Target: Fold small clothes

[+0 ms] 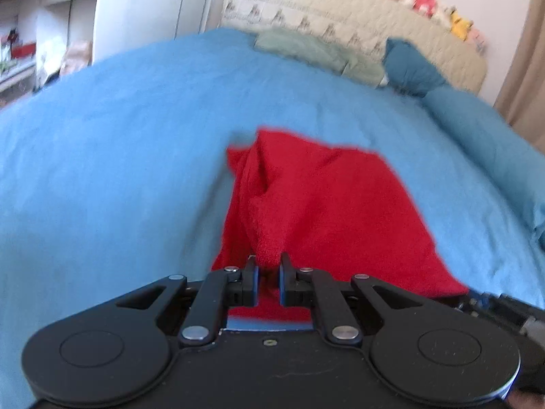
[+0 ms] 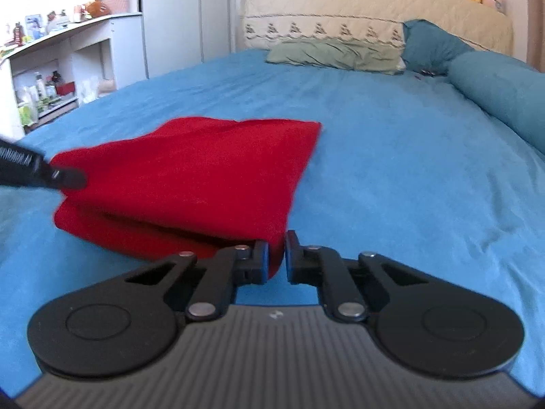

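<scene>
L gripper point(image 1: 268, 274) clamped on near-left corner of red cloth point(image 1: 316, 204), fabric bunched btwn pads. Cloth lies mid blue bedsheet point(image 1: 102, 170), partly lifted at near edge. R gripper point(image 2: 276, 255) clamped on near-right corner. Green pillow point(image 2: 333, 54) + teal bolster point(image 2: 504, 92) far right by headboard.
</scene>
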Tool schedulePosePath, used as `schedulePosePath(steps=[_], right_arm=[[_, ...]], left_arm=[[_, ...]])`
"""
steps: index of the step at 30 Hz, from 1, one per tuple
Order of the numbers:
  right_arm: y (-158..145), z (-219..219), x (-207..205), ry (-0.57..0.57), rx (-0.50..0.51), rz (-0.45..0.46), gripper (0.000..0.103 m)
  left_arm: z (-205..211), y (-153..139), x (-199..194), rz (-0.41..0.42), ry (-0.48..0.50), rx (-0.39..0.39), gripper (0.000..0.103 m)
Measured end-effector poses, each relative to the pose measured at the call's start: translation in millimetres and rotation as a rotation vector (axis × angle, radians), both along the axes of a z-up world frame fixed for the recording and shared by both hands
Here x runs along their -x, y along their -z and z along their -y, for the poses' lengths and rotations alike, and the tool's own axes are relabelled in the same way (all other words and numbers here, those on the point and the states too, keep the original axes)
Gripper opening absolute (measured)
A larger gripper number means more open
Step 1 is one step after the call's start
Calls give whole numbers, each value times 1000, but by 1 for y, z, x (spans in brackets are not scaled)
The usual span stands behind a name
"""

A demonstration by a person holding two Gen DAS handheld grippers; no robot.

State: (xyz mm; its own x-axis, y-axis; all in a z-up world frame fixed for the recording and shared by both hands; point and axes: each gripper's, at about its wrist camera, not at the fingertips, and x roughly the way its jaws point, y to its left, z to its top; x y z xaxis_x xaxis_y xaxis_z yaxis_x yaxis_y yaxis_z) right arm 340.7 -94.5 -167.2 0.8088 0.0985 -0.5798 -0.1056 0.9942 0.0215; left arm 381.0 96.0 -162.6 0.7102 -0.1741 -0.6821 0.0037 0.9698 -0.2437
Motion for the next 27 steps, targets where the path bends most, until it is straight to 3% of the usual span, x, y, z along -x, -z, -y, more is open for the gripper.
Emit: schedulePosePath(steps=[4, 10, 12, 13, 14, 16, 20, 22, 25, 27], right_arm=[[13, 2, -2, 20, -45, -43, 24], [5, 7, -2, -36, -60, -71, 25], [-4, 12, 2, -50, -66, -78, 28], [-10, 15, 5, -57, -69, -74, 36], [-16, 17, 8, -59, -64, -70, 50], [-31, 24, 15, -73, -47, -53, 67], [-61, 38, 17, -94, -34, -31, 95], [-79, 45, 9, -124, -60, -38, 103], [-107, 54, -19, -149, -104, -75, 103], [-121, 59, -42, -150, -156, -118, 103]], left_arm=[[0, 23, -5, -62, -15, -1, 12], [5, 15, -9, -64, -19, -33, 13], [7, 7, -8, -61, -27, -70, 24], [6, 3, -4, -57, -36, -97, 33], [5, 0, -3, -57, -54, -136, 50], [-3, -3, 1, -61, -87, -204, 66], [-28, -12, -5, -106, -124, -223, 70], [-34, -33, -8, -84, -105, -226, 74], [-32, -76, -27, -24, -20, -215, 103], [-27, -100, -46, 17, 46, -222, 103]])
